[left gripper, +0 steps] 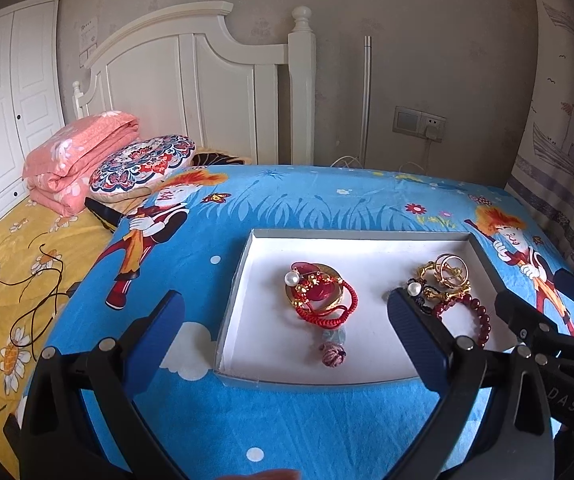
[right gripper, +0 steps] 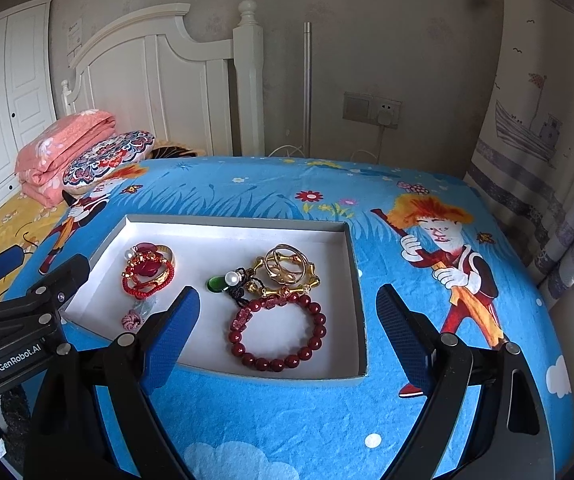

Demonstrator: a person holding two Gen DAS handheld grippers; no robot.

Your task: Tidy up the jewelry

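Lettering "GenRobot.AI" marks the left tool beside the tray.

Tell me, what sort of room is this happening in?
Most likely a bedroom: a white headboard, a folded pink quilt on a yellow bedspread, and white wardrobe doors along the left wall.

A white bed headboard stands against a pale wall with a socket, white closet doors are on the left, a curtain with drawn ships hangs on the right, and a pink folded blanket lies beside a round patterned pillow.
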